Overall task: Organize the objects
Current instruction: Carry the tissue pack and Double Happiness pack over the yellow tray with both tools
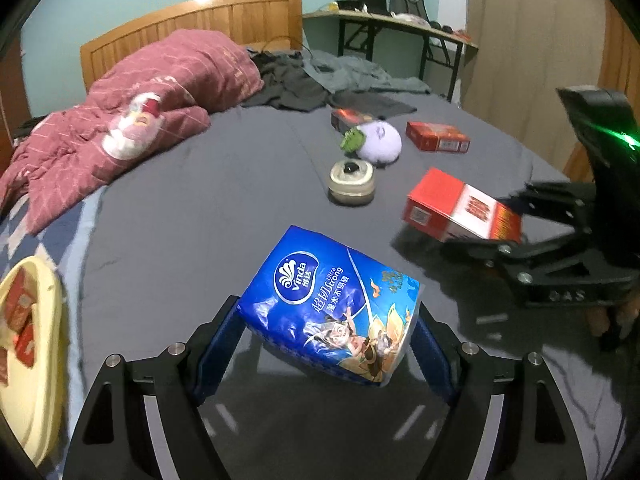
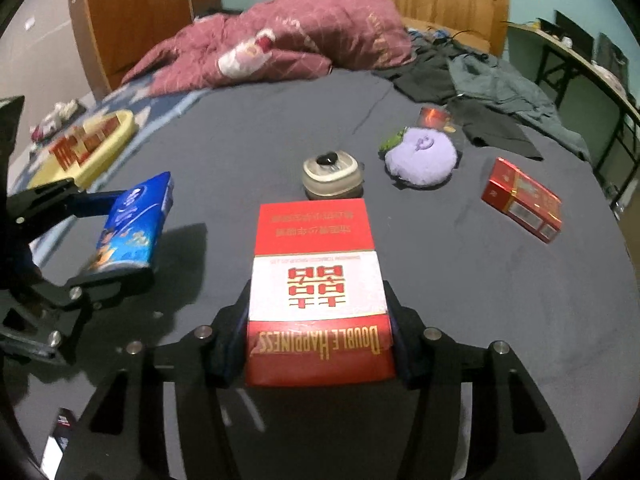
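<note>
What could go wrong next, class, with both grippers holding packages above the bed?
1. The left gripper clamps the soft blue tissue pack near its lower end; it hangs tilted and might slip.
2. The right gripper grips only the near end of the red box, so it may pivot.
3. The two loads could collide en route to the yellow tray.

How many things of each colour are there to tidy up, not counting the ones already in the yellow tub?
Red boxes: 3 — one in the right claw, one flat on the bed, one behind the plush
Blue tissue packs: 1, in the left claw
Purple plush toys: 1
Cream jars: 1
Total: 6
</note>
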`<state>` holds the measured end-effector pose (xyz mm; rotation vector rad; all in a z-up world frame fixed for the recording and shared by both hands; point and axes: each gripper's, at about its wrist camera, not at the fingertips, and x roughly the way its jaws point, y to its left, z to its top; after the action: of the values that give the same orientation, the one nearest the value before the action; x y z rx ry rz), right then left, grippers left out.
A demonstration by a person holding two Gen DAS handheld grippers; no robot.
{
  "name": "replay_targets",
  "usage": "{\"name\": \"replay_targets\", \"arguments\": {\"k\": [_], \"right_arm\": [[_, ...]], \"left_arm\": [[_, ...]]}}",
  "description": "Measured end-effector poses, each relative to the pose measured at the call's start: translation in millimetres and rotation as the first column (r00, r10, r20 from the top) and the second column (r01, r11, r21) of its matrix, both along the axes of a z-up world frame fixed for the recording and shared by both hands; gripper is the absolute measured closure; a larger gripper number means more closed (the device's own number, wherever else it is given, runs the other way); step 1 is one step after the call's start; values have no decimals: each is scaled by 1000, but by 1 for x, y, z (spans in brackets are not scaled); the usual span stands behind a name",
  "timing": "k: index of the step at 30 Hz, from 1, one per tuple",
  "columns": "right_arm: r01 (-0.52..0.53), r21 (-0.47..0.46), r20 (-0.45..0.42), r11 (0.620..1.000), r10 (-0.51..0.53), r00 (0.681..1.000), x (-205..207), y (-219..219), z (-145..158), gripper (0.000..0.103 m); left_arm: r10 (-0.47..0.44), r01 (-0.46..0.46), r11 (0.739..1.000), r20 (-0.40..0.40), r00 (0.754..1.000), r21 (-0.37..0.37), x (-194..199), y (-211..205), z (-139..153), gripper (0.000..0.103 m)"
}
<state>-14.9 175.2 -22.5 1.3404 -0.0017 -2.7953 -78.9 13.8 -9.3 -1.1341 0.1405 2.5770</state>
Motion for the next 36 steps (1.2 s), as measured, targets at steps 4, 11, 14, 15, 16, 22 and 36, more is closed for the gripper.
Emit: {"name": "replay_targets", "arguments": {"k": [4,11,14,15,16,22,36], "right_arm": [[75,-20,-35,997,-75,997,25,-8,14,46],[132,-43,-69,990,-135,988,47,-18,22,46],[129,-43,-69,991,-132,989,45,-21,22,46],[127,-42,-68,991,-130,989,44,-22,21,46],[120,-41,-64,992,-123,990,42,-24,20,46],[107,-6,-55,994,-108,993,42,-37,21,46],[41,-36,-61,999,-43,997,18,-102,44,46]], "left_arm": [[12,-11,1000,-45,999,21,22,-13,22,24],[56,-53,998,-90,994,36,54,-39,43,24],[75,-72,997,-93,993,34,62,-47,45,24],[79,-76,996,-92,993,35,64,-48,45,24],[80,-77,996,-91,993,32,65,-48,45,24],[102,-101,995,-94,990,15,62,-53,49,24],[372,-377,926,-152,915,0,91,-177,59,24]]}}
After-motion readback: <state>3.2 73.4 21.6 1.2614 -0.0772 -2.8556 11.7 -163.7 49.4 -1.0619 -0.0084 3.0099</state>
